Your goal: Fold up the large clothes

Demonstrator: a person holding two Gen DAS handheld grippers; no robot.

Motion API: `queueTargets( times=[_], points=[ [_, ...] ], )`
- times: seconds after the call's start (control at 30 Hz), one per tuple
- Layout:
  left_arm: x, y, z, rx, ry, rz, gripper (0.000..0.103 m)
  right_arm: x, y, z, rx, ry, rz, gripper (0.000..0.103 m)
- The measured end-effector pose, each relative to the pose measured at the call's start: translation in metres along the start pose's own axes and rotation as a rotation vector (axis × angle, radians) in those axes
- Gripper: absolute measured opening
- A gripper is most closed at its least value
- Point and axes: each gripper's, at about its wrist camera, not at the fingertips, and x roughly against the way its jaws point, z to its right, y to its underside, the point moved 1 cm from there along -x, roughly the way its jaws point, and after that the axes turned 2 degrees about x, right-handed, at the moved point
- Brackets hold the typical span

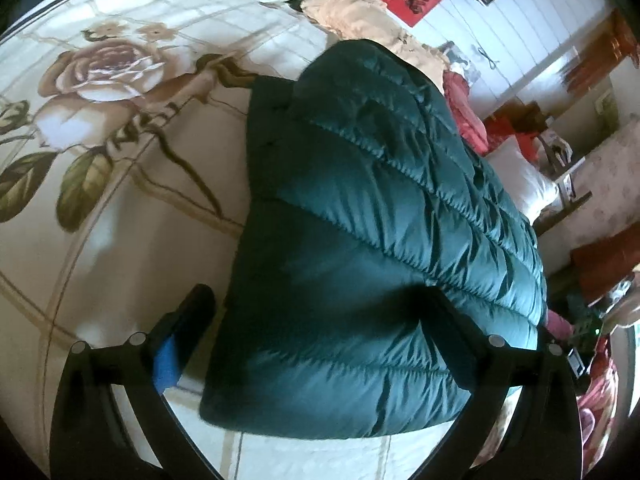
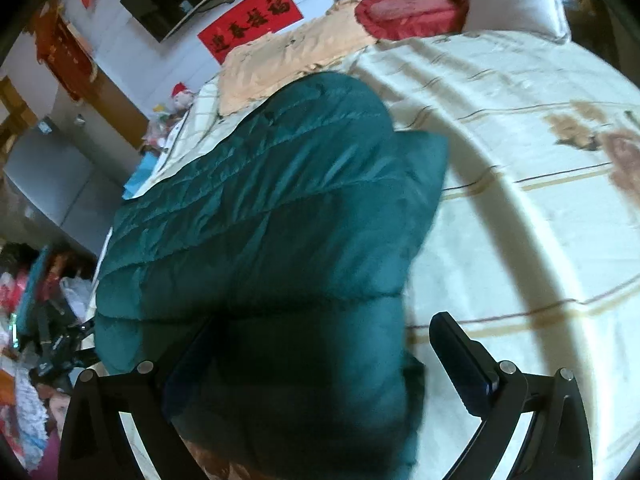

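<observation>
A dark green quilted down jacket [image 1: 360, 240] lies on a cream bedsheet with a rose print [image 1: 100, 80]. My left gripper [image 1: 316, 328] is open, its fingers wide apart over the jacket's near end; the left finger [image 1: 188, 320] stands off the fabric and the right finger is over it. In the right wrist view the jacket [image 2: 272, 208] runs away from me across the sheet [image 2: 520, 160]. My right gripper [image 2: 320, 352] is open, with the jacket's near edge bulging between its fingers. The right finger [image 2: 460, 360] is clear of the fabric.
A peach cloth [image 2: 288, 60], a red cushion [image 2: 400, 16] and a white pillow [image 2: 516, 0] lie at the bed's far end. A red banner [image 2: 252, 20] hangs on the white wall. Clutter sits beside the bed [image 2: 40, 320].
</observation>
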Motion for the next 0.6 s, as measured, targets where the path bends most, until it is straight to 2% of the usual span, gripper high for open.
queueTargets(
  times=[0.07, 0.3, 0.33, 0.37, 0.4, 0.47, 0.53, 0.6],
  points=[
    [-0.002, -0.001, 0.004, -0.009, 0.0, 0.0, 0.102, -0.007, -0.001, -0.006, 0.007, -0.02, -0.006, 0.103],
    [-0.007, -0.003, 0.011, -0.003, -0.003, -0.012, 0.102, -0.014, -0.001, -0.017, 0.017, 0.013, -0.008, 0.103],
    [-0.007, -0.001, 0.012, -0.01, -0.003, -0.012, 0.102, -0.013, 0.001, -0.021, 0.028, 0.019, 0.0, 0.103],
    [-0.007, 0.001, 0.015, -0.027, -0.005, -0.007, 0.096, -0.012, 0.002, -0.024, 0.039, 0.025, 0.007, 0.101],
    [-0.004, 0.003, 0.019, -0.049, -0.01, 0.005, 0.093, -0.009, 0.004, -0.029, 0.063, 0.042, 0.018, 0.094],
    [0.003, 0.009, 0.029, -0.117, -0.036, 0.033, 0.078, -0.003, 0.006, -0.044, 0.131, 0.083, 0.041, 0.081],
    [0.014, 0.014, 0.038, -0.18, -0.056, 0.052, 0.067, 0.006, 0.009, -0.055, 0.189, 0.118, 0.054, 0.061],
    [0.023, 0.019, 0.04, -0.206, -0.046, 0.058, 0.06, 0.017, 0.009, -0.063, 0.217, 0.13, 0.069, 0.05]
  ],
)
